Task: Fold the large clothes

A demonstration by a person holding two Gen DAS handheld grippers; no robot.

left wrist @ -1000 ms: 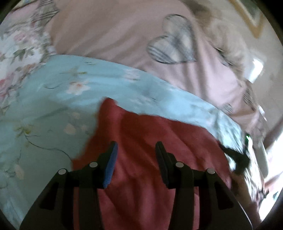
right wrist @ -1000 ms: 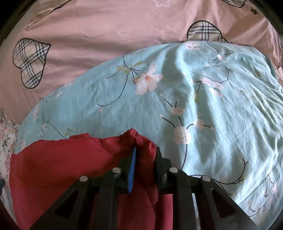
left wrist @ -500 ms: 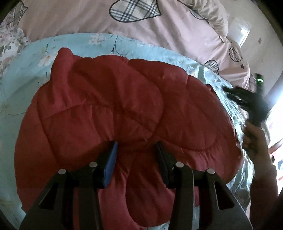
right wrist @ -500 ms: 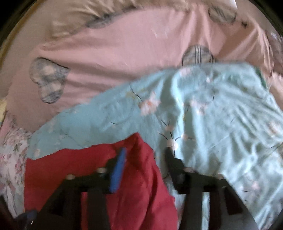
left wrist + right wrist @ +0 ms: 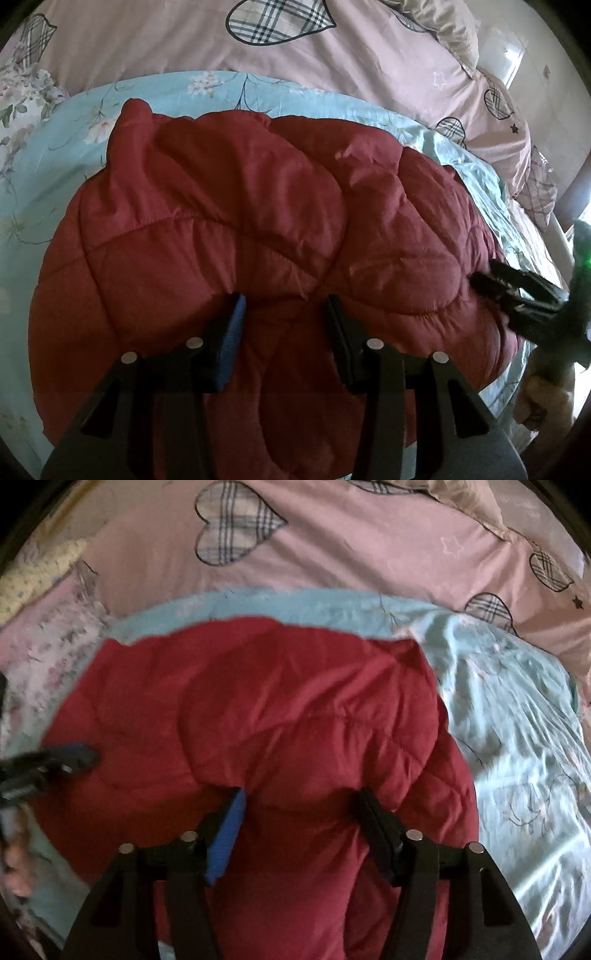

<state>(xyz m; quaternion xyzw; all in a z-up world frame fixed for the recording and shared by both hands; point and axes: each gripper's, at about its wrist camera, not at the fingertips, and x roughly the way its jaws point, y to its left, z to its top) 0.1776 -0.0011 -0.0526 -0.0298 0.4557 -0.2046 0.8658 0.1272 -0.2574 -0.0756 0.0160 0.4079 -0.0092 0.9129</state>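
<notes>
A dark red quilted jacket (image 5: 229, 206) lies bunched and folded over on a light blue flowered sheet (image 5: 55, 155). My left gripper (image 5: 282, 306) hangs just above the jacket's near part, open, with no cloth pinched between its pads. In the right wrist view the same jacket (image 5: 280, 701) fills the middle. My right gripper (image 5: 301, 794) is over its near bulge, its jaws opening, with the padding below them but not pressed. Each gripper shows in the other's view: the right gripper (image 5: 495, 288) at the jacket's right edge, the left gripper (image 5: 70, 757) at its left edge.
Behind the sheet lies a pink duvet (image 5: 155, 40) with checked hearts. A flowered pillow (image 5: 55, 657) sits at the left. The blue sheet (image 5: 517, 738) spreads wrinkled to the right of the jacket. A hand (image 5: 535, 398) holds the right gripper at the bed's edge.
My right gripper has let go of the red cloth it pinched and drawn back with wider jaws. The jacket now lies folded over. The left gripper dropped nearer, then kept still.
</notes>
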